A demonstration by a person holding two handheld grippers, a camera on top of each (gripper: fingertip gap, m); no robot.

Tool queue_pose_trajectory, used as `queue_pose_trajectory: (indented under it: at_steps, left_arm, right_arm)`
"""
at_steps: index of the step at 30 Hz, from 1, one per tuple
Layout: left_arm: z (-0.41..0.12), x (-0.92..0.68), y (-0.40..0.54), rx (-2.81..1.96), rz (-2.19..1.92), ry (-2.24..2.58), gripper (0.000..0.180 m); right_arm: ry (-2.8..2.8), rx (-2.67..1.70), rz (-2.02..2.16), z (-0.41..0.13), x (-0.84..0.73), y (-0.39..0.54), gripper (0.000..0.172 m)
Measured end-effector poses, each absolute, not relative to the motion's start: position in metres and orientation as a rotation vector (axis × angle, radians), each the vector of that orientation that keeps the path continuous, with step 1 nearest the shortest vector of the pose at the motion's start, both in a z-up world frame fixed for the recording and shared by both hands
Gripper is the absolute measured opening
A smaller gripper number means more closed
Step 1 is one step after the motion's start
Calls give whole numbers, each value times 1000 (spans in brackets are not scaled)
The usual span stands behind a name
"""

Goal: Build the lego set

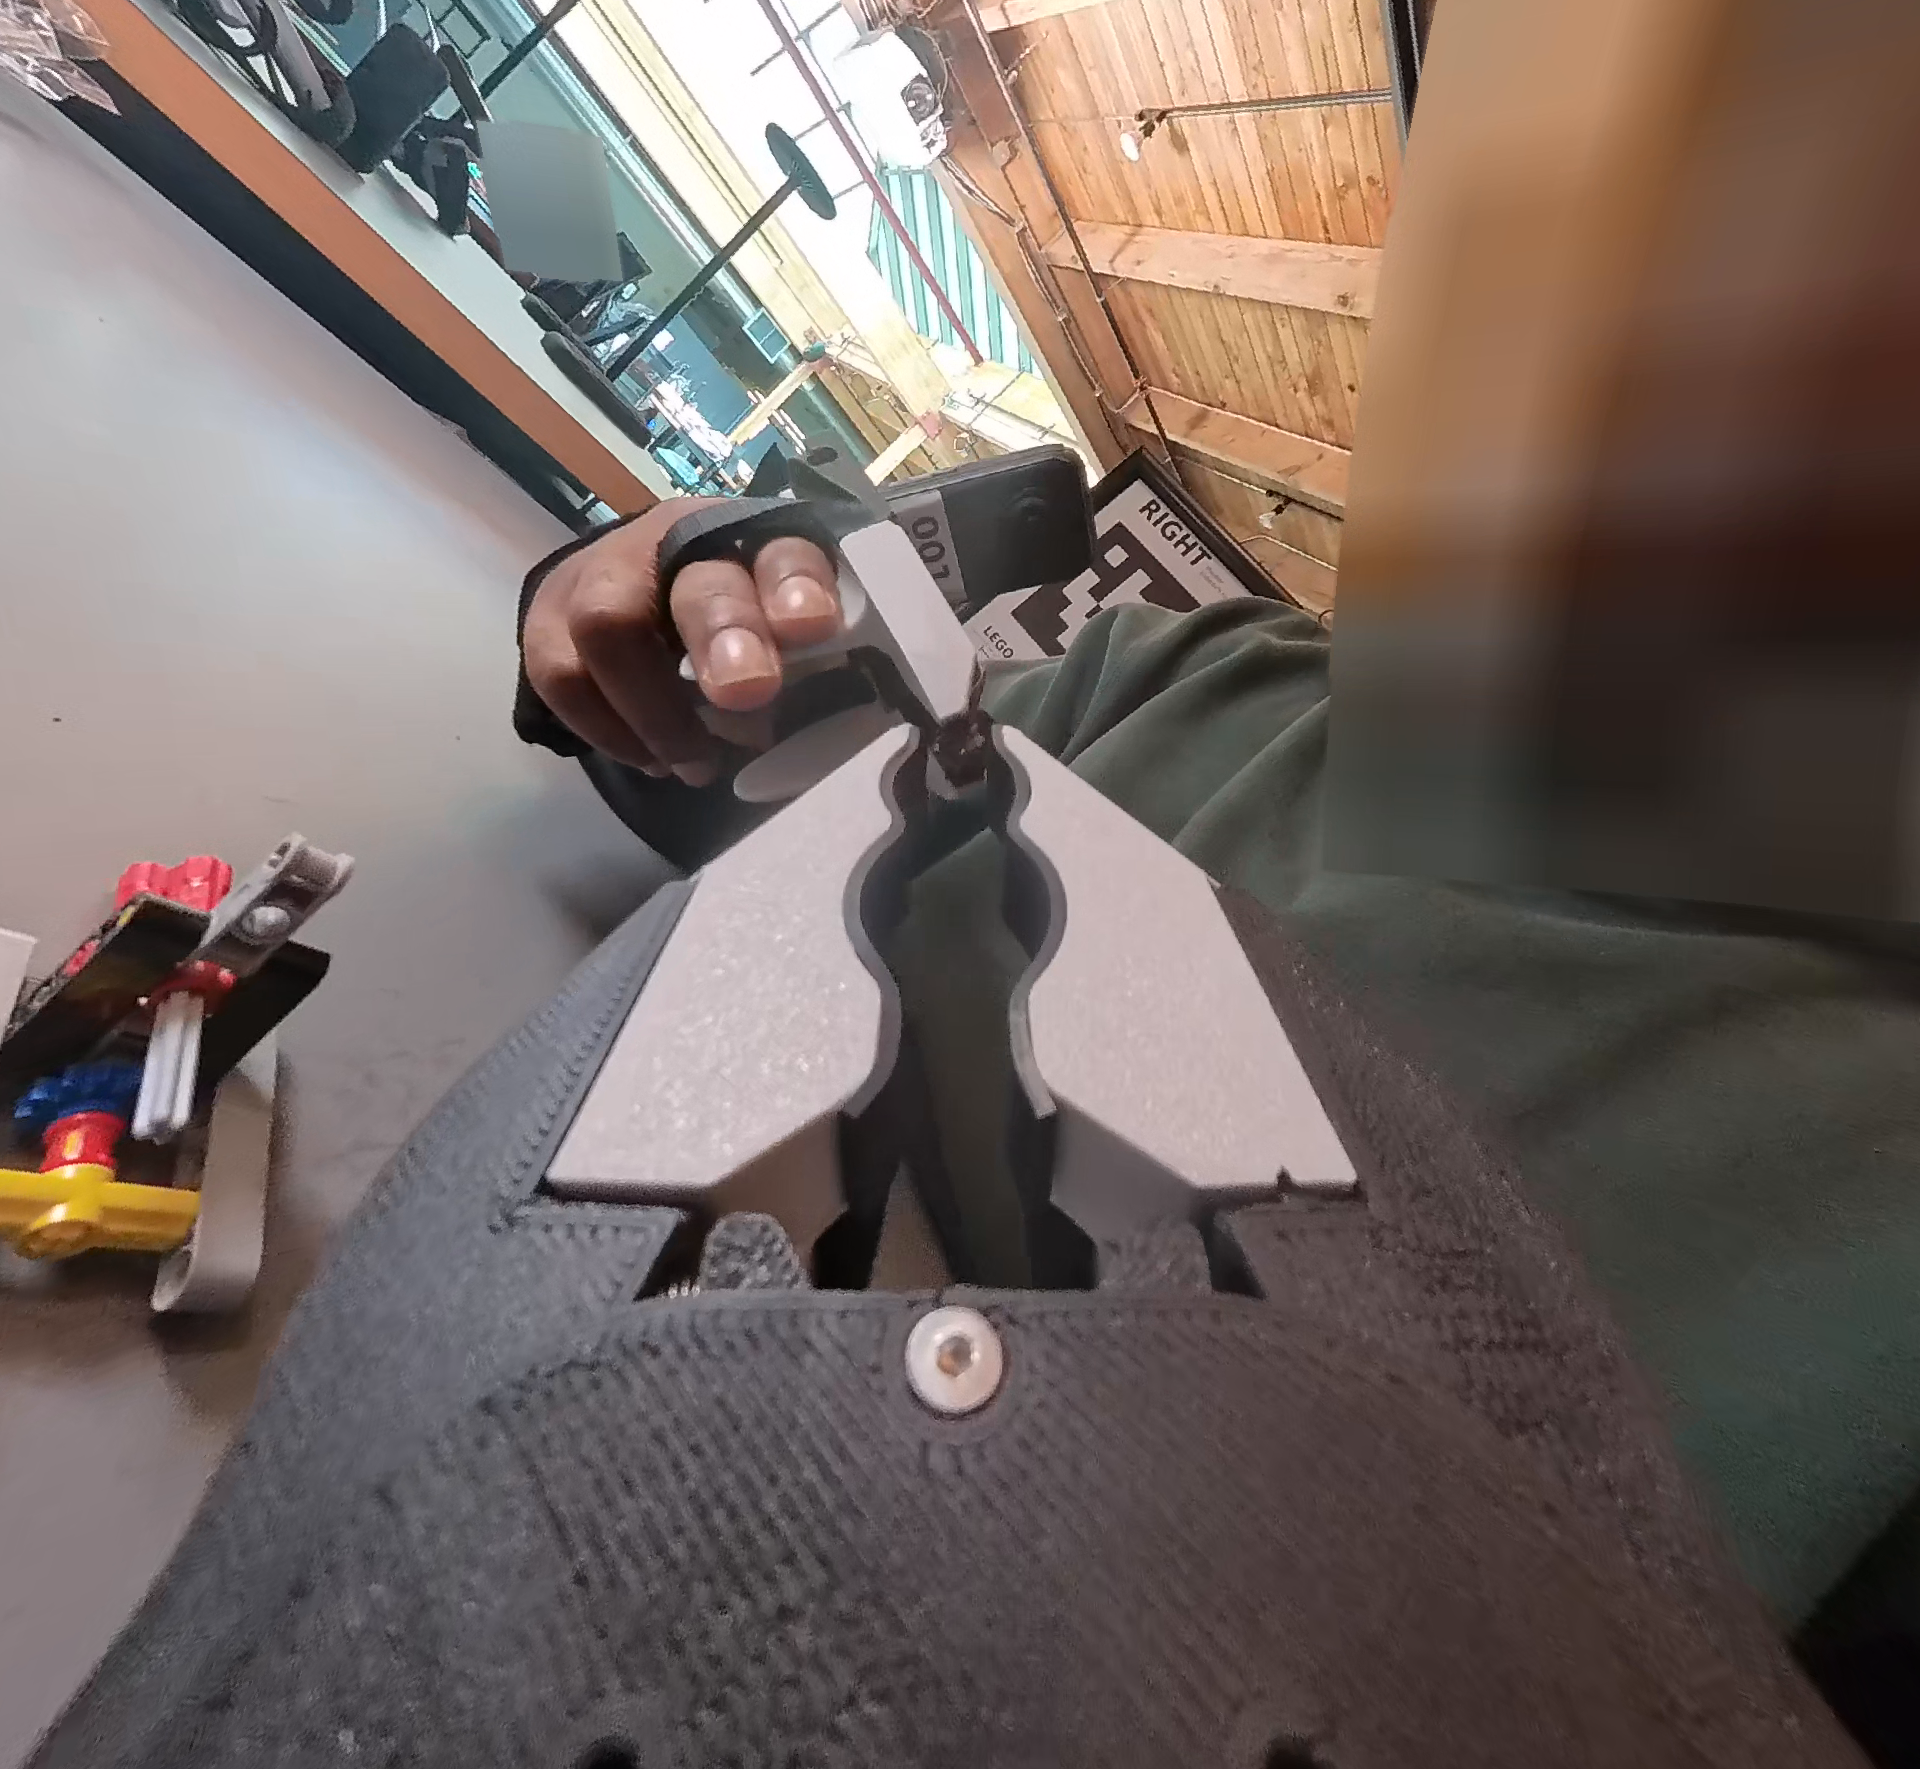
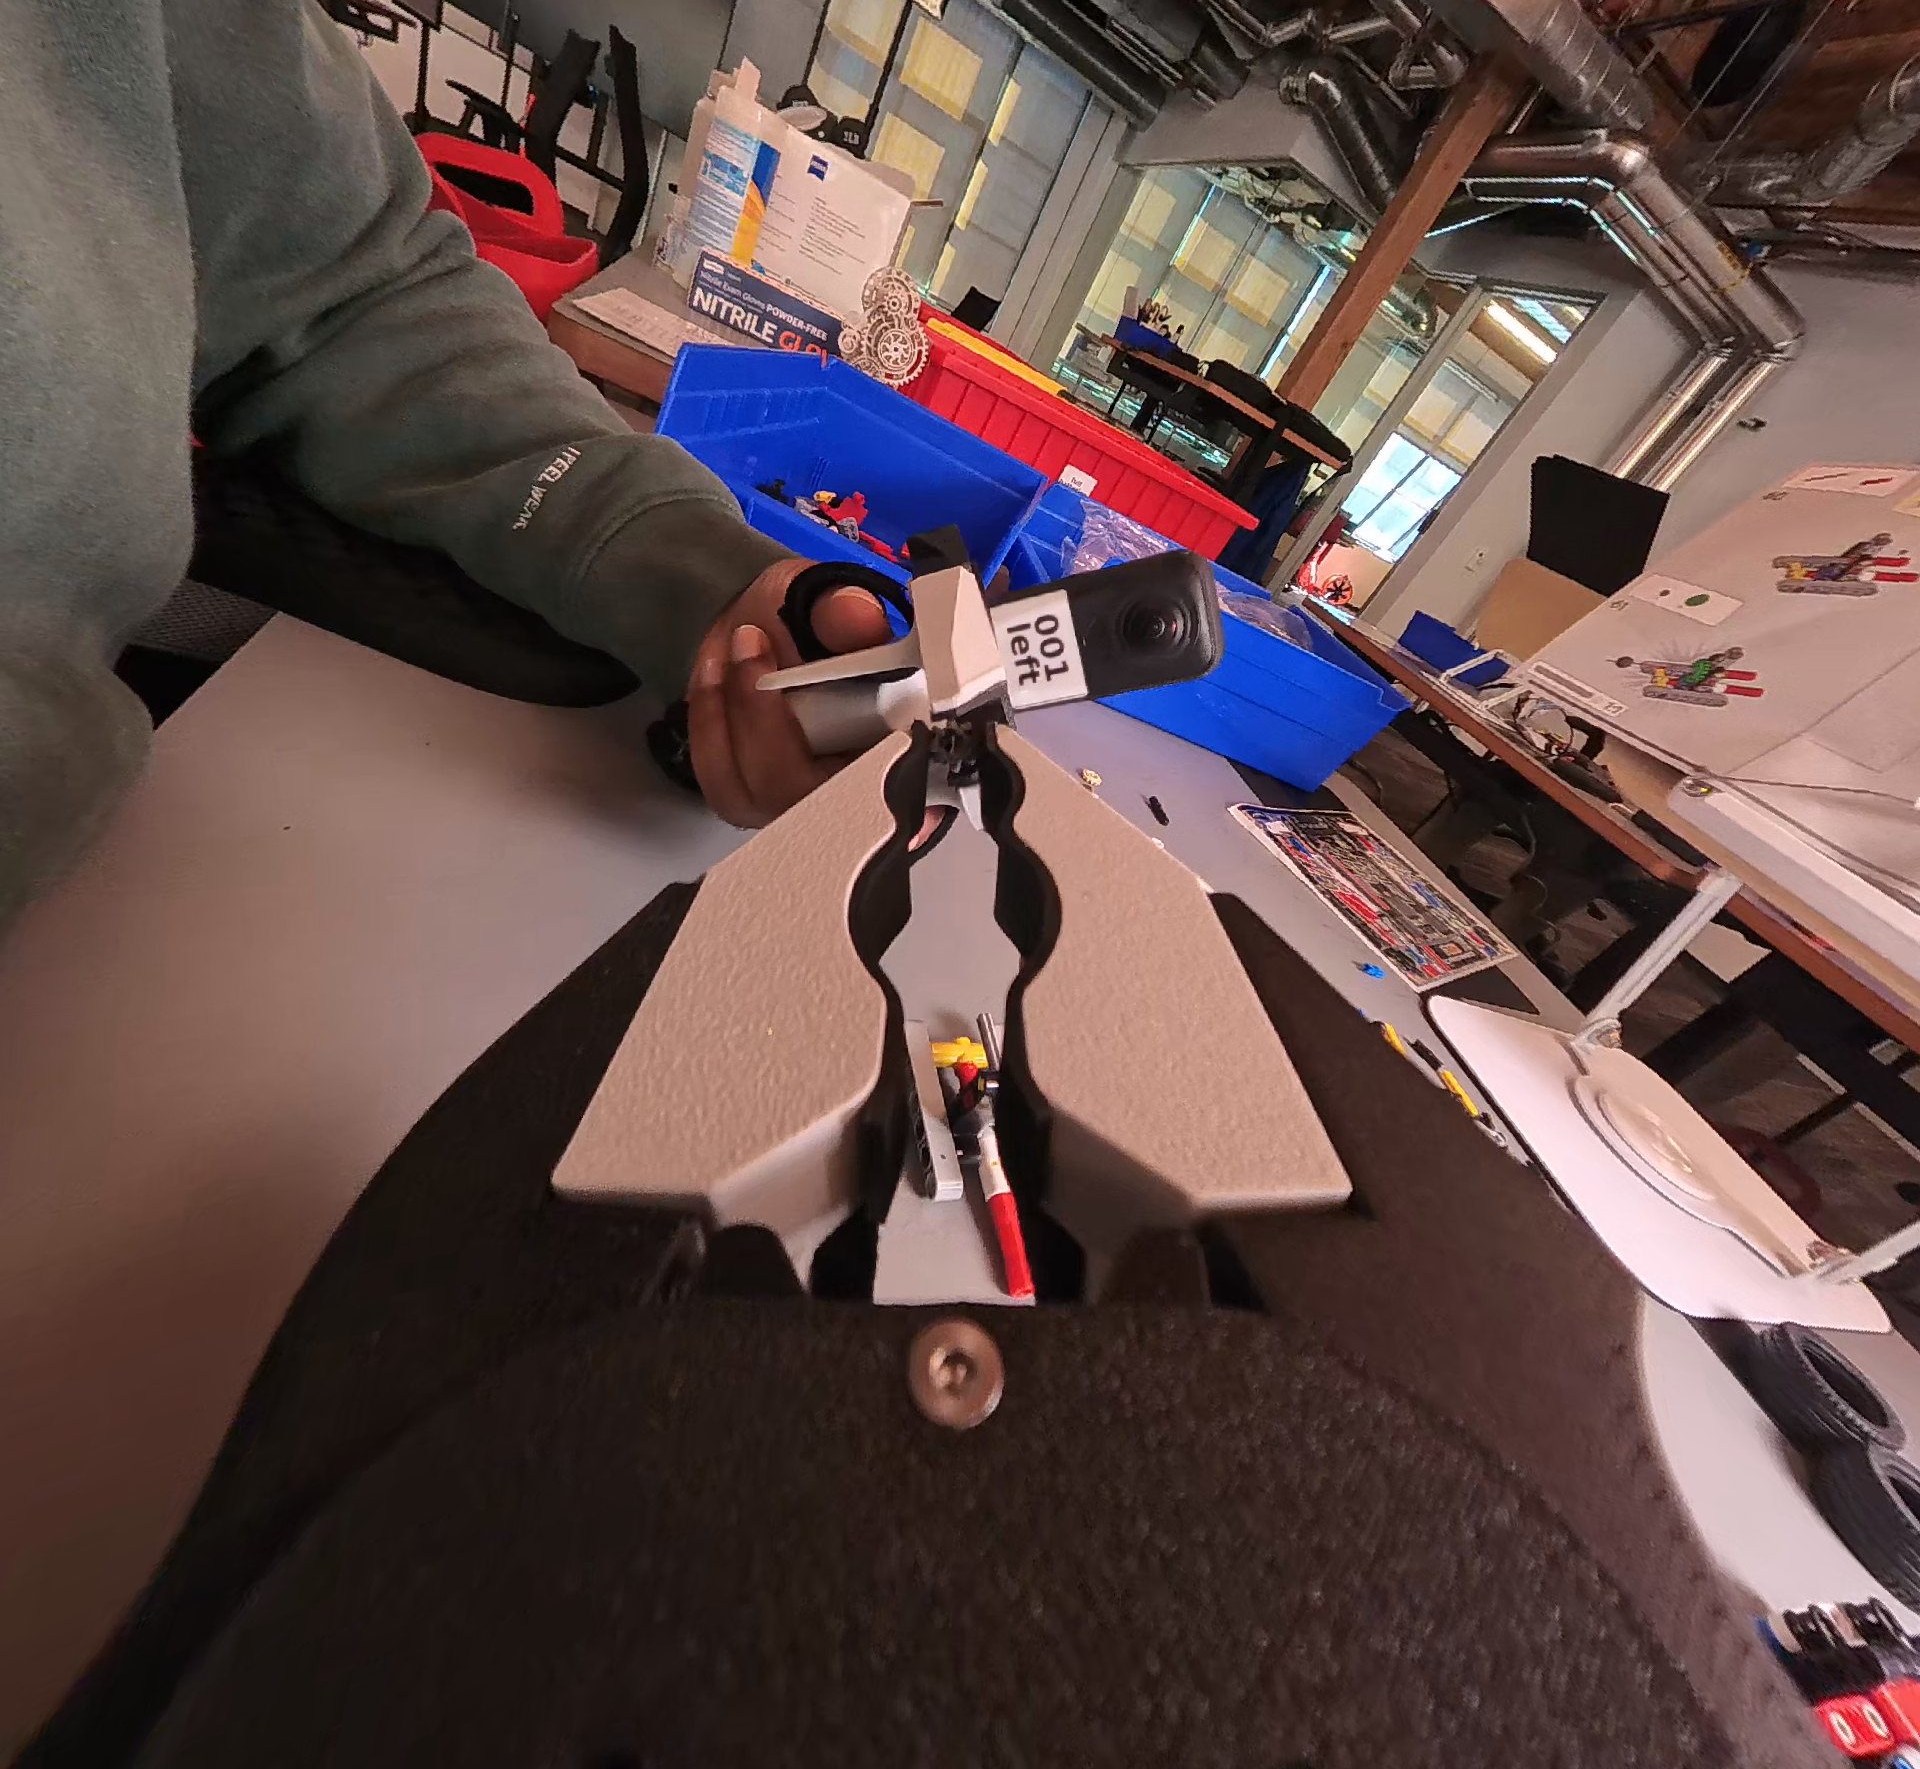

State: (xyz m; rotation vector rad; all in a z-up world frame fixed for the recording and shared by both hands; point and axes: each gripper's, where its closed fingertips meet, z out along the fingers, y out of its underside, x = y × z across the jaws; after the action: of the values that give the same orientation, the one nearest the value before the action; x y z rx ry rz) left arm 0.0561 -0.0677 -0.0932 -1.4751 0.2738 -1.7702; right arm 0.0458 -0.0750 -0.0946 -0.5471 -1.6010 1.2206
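Note:
My left gripper (image 1: 956, 763) and my right gripper (image 2: 956, 769) meet tip to tip in the air above the grey table (image 2: 312, 888). Between them is a small black and grey brick piece (image 1: 958, 748), and both pairs of fingers are closed on it from opposite sides. The piece also shows in the right wrist view (image 2: 951, 745). A hand (image 1: 623, 649) holds the right gripper, which comes in from the upper left in the left wrist view. A hand in a green sleeve (image 2: 748, 732) holds the left gripper in the right wrist view.
A brick model in yellow, red and blue (image 1: 114, 1096) lies on the table at the left, and it also shows below my right fingers (image 2: 971, 1127). Blue bins (image 2: 1278, 680) and a red bin (image 2: 1070, 441) stand behind. A printed sheet (image 2: 1371, 898), a white lamp base (image 2: 1642, 1158) and black tyres (image 2: 1829, 1397) lie at the right. Both grippers' tips are close together, under 4 cm apart.

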Motion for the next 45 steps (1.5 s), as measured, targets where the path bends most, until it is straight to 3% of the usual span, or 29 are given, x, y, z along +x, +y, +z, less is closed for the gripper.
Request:
queue_pose_trajectory:
  at_steps: [23, 45]
  left_arm:
    - [-98, 59, -73, -1524, -1727, 340, 7]
    - [-117, 49, -60, -1666, -1193, 529, 6]
  right_arm:
    - [-1616, -542, 1212, -98, 47, -78, 8]
    - [-1672, -598, 1047, -118, 38, -63, 9]
